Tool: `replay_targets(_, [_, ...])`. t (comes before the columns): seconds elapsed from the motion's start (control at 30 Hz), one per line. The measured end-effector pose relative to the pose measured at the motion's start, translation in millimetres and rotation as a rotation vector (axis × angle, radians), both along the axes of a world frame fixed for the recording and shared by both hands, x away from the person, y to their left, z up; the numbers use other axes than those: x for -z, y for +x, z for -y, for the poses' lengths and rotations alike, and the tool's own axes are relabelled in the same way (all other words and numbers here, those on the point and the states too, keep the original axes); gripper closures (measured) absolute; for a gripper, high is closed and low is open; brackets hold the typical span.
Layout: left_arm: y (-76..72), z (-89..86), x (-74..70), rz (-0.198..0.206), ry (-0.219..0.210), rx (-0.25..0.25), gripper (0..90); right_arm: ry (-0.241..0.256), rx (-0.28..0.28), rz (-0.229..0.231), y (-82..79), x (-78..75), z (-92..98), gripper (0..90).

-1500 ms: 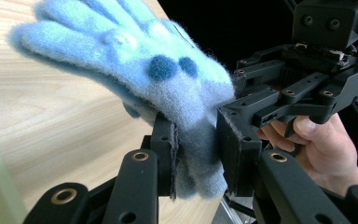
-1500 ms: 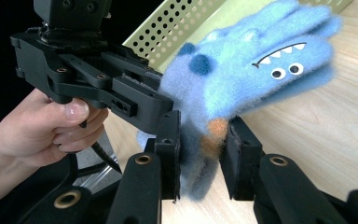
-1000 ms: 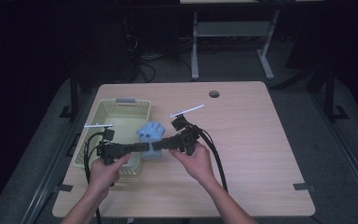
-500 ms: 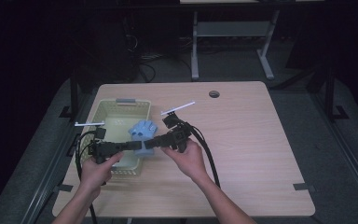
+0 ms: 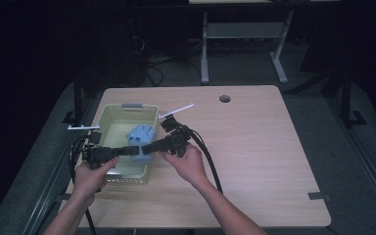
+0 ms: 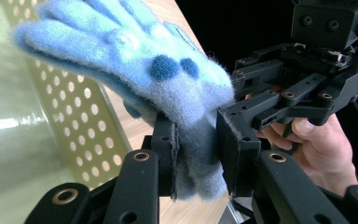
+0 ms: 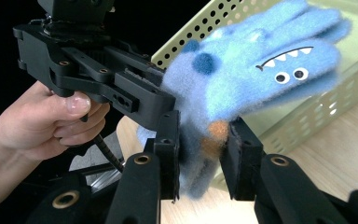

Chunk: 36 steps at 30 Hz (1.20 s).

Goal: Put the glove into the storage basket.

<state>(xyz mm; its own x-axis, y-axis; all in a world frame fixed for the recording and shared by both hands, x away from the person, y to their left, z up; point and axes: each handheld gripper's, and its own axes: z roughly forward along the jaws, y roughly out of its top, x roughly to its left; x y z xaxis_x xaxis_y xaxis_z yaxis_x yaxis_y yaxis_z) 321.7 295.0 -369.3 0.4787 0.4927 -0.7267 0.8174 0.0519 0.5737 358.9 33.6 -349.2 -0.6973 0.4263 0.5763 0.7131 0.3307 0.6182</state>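
both the left gripper (image 6: pixel 196 154) and right gripper (image 7: pixel 200 154) are clamping the cuff of a fuzzy light-blue monster-face glove (image 5: pixel 141 137), its fingers extending beyond the jaws over a perforated pale-green plastic basket (image 5: pixel 108 117).

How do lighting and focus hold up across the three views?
High view: table evenly lit, surroundings near black. Left gripper view: glove fingertips blurred, cuff sharper; glare streak on the basket floor. Right gripper view: glove's printed face sharp, basket behind it soft, background black.
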Motion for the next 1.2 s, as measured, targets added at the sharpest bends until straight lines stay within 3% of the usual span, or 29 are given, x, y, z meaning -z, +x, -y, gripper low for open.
replay_targets(0.4, [-0.8,-18.5,2.0,-0.012,0.009,-0.009,69.2,-0.013,-0.008,0.006,-1.0,0.8,-18.3,69.1])
replay_targets(0.57, [-0.5,-29.1,4.7,-0.025,0.015,-0.030,69.2,-0.004,-0.011,-0.003,2.0,6.4,-30.4,69.2])
replay_targets(1.2, [3.1,-58.3,13.1,-0.061,0.029,-0.035,70.8,0.004,-0.035,-0.019,9.5,20.1,-61.6,69.4])
